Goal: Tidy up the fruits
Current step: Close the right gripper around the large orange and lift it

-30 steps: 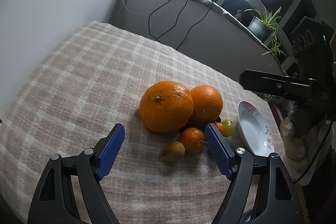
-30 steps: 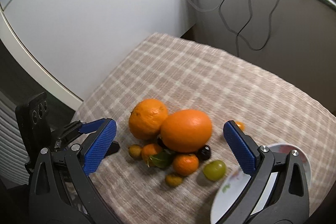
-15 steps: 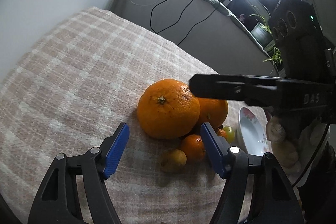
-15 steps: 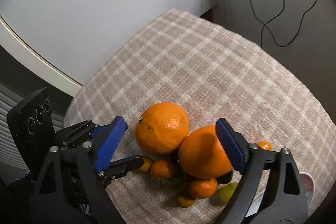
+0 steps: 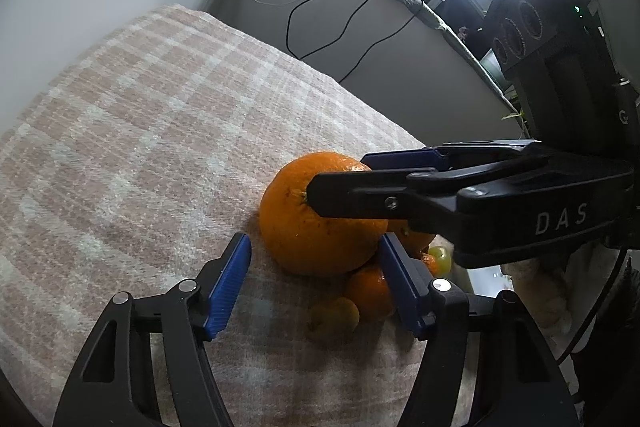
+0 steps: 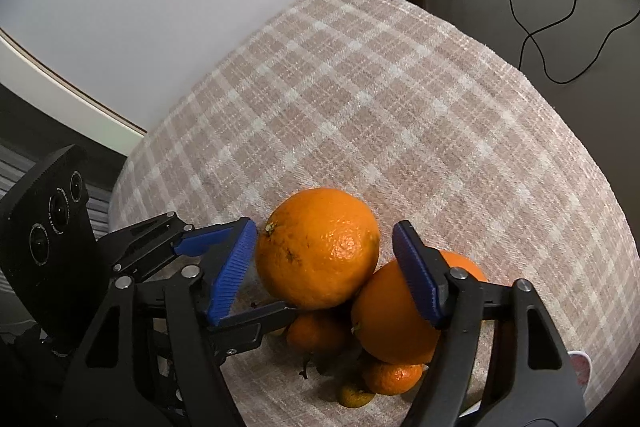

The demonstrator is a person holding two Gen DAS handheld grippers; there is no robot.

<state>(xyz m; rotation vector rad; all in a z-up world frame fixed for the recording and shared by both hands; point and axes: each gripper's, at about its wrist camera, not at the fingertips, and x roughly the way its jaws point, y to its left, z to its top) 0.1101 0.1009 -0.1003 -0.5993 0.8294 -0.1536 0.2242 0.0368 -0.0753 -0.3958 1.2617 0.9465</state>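
— Oranges? The big orange [image 6: 318, 247] is round and bumpy, leaning on the second orange [image 6: 394, 319].
— Right gripper [image 6: 324, 265] came down around it, wide apart. Left gripper [image 5: 314, 281] gapes too.

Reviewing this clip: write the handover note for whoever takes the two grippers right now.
Right gripper: open, jaws either side of the largest orange, not closed on it.
Left gripper: open, empty, low on the near side of the same orange, its fingers also bracketing it.
Fruit: all in one pile on the plaid cloth; second orange leans against the largest one, small mandarins and a green grape tucked beneath.
Plate: only its rim shows, at the pile's right.
Done: nothing sorted.
Left: grip the largest orange, then move every fruit.
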